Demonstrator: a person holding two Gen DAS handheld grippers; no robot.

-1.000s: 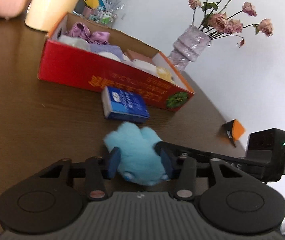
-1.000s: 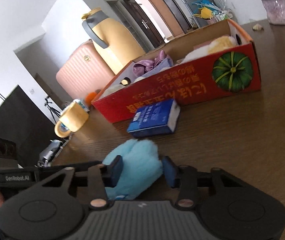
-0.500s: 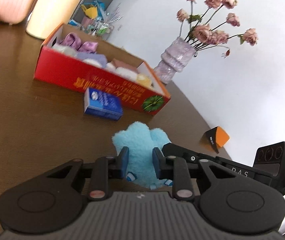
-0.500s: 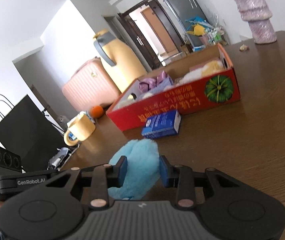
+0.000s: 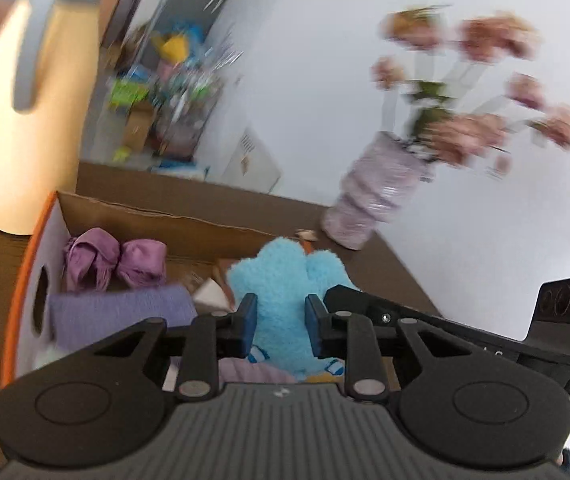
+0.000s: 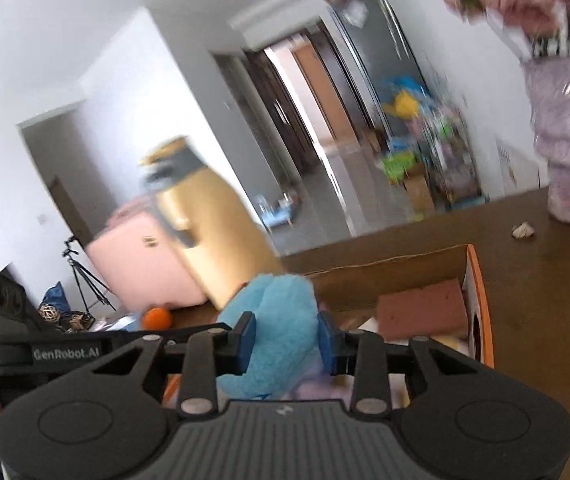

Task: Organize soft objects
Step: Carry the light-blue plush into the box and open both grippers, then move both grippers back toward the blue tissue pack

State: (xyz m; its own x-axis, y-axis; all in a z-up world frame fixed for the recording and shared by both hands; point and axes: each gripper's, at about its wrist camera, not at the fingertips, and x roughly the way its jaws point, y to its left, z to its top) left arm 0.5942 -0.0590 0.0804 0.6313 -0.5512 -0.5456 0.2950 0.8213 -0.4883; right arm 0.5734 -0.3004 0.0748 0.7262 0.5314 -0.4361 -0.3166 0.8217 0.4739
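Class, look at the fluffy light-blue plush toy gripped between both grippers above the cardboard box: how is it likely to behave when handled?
The fluffy light-blue plush toy bulges around the left gripper pads, so it probably squashes easily. The right gripper pinches it too, suggesting it is floppy. Fuzzy pile likely resists slipping.

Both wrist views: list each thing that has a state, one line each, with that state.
Left gripper: shut on the blue plush toy.
Right gripper: shut on the same toy.
Blue plush toy: held by both grippers above the box.
Cardboard box: open, partly filled.
Purple cloth: rolled, inside the box.
Vase: upright, holding flowers.
Yellow jug: upright.
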